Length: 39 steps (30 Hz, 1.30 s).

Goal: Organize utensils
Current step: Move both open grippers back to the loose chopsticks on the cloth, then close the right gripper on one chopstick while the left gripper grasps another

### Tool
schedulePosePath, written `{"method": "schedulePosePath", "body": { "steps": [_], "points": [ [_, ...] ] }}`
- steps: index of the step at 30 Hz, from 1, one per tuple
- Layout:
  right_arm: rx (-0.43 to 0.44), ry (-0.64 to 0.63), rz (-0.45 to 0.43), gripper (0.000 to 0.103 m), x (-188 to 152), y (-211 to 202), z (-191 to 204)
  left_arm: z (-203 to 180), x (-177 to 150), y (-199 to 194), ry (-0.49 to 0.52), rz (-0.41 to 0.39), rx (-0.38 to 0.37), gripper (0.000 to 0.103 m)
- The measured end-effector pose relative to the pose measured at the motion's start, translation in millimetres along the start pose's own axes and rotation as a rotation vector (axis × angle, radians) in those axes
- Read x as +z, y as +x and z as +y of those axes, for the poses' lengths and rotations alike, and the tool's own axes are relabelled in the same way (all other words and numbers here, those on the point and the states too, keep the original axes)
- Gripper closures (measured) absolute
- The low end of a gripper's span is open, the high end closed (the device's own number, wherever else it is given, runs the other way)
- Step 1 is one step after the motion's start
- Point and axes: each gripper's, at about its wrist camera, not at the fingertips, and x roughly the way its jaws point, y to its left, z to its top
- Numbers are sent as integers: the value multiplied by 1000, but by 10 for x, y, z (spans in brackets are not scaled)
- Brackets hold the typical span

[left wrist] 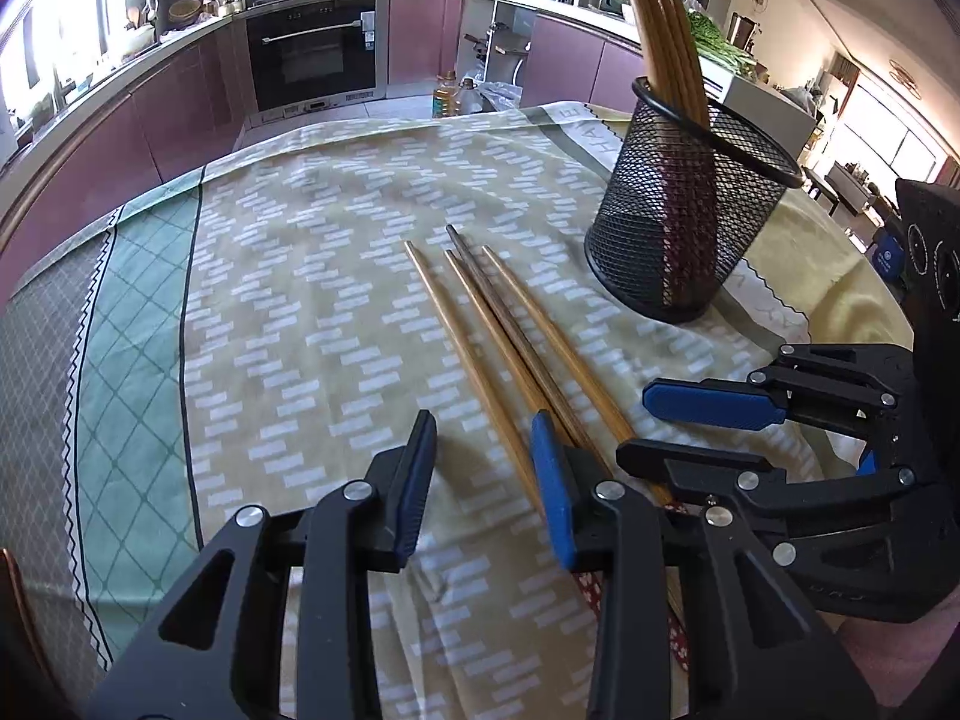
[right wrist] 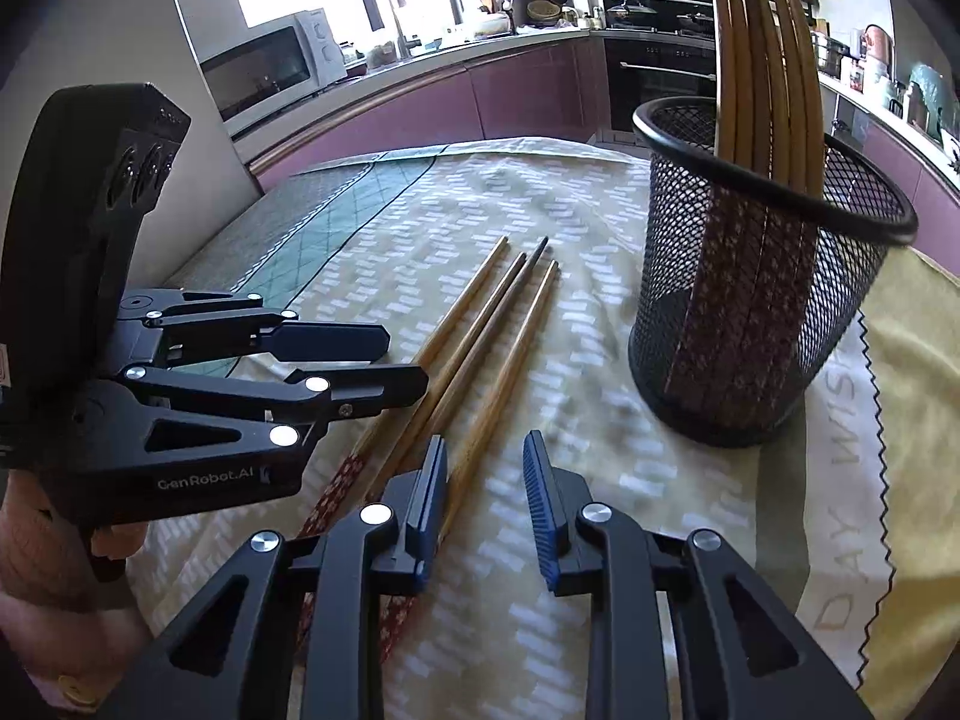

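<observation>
Chopsticks (left wrist: 510, 354) bunched mid-tablecloth (left wrist: 270, 312); your left gripper (left wrist: 486, 480) and right gripper (right wrist: 486, 498) both open, empty. Closing could pinch several, scatter rest.

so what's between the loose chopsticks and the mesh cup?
Nothing: only bare patterned tablecloth separates the four loose chopsticks from the black mesh cup. The right wrist view shows it best; the left wrist view agrees.

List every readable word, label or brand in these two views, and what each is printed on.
"GenRobot.AI": side of the left tongs.
"DAY WIS", cut off: border of the tablecloth.
"HAVE", partly hidden: cloth border behind the mesh cup.
Oven sticker, jars on the counter: too small to read.
</observation>
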Motion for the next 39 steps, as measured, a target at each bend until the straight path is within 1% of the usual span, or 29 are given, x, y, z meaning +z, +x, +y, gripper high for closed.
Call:
{"method": "schedulePosePath", "body": {
  "steps": [5,8,10,18,23,27,33,36,39],
  "points": [
    [-11,12,0,84,87,68,-40,0,70,56,9,8,8,75],
    [-10,36,-4,90,127,95,-69,0,87,67,-1,7,13,80],
    [-1,57,-6,93,127,94,-92,6,77,65,-17,5,5,89],
    [32,142,-42,97,44,-11,-210,100,-52,-21,-126,-28,-27,94],
    [68,138,-64,97,5,-111,-189,112,-140,-164,-142,-58,-63,95],
    [96,101,-49,97,-26,-111,-110,87,-175,-209,-130,-57,-84,95],
    [97,71,-8,97,-47,-53,-47,41,-198,-155,-96,-27,-82,95],
    [87,61,10,95,-19,5,-37,46,-193,-132,-85,-19,-66,91],
    [87,55,15,95,15,34,-27,75,-173,-150,-83,-28,-59,89]
  ]
}}
